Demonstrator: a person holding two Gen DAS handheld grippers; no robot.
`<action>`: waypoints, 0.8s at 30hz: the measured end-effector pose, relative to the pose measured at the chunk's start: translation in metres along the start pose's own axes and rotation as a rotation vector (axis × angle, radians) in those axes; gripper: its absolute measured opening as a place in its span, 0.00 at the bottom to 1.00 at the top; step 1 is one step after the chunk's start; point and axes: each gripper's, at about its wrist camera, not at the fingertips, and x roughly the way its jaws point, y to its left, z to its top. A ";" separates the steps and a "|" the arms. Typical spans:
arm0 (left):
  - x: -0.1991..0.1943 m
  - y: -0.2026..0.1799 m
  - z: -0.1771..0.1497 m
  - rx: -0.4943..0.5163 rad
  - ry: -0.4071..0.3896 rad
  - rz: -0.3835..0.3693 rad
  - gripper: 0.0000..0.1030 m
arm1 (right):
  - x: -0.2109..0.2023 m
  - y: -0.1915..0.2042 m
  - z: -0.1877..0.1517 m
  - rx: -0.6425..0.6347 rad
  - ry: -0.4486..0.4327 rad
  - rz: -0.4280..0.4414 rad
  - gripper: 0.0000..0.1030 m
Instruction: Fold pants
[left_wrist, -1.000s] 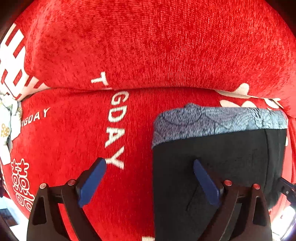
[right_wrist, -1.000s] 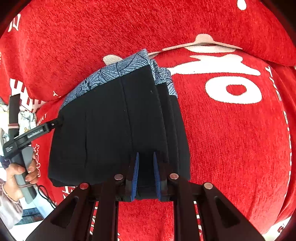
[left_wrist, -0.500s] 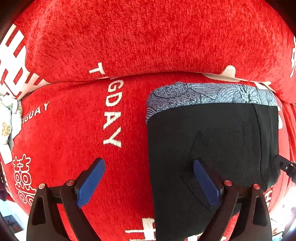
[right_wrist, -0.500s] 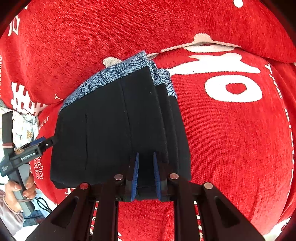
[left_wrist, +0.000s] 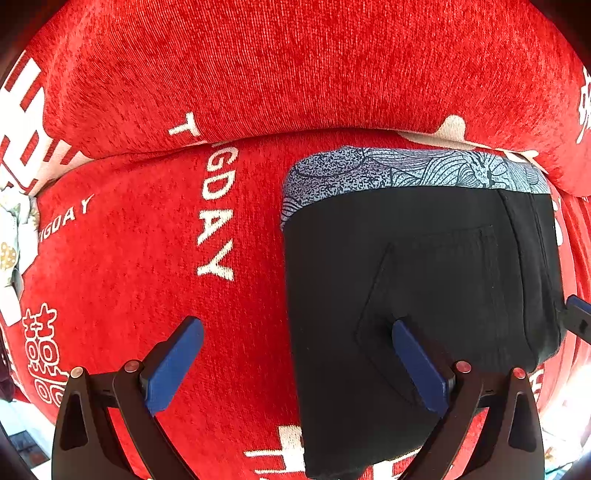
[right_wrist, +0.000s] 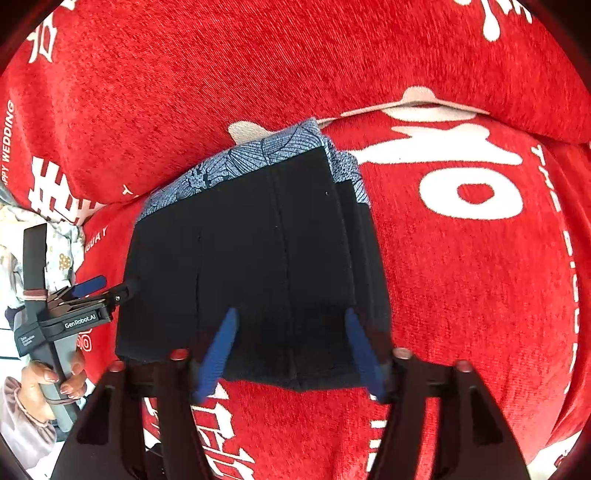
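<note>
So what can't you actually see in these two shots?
- Underside and inner layers of the folded black pants: hidden by the top layer in both views.
- Pants' near edge, left wrist view: cut off by the frame bottom and the left gripper.
- Person's hand, right wrist view: partly cut off at the edge.
- Red sofa cover lettering: partly tucked into the cushion fold.
</note>
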 end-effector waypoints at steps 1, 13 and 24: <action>0.001 0.001 0.000 -0.002 0.002 -0.002 0.99 | -0.002 -0.001 0.000 0.001 0.000 -0.002 0.74; 0.003 0.014 -0.003 -0.072 0.059 -0.133 0.99 | 0.002 -0.030 -0.012 0.085 0.051 -0.022 0.77; 0.025 0.023 0.002 -0.117 0.142 -0.289 0.99 | 0.020 -0.045 0.007 0.100 0.111 0.034 0.79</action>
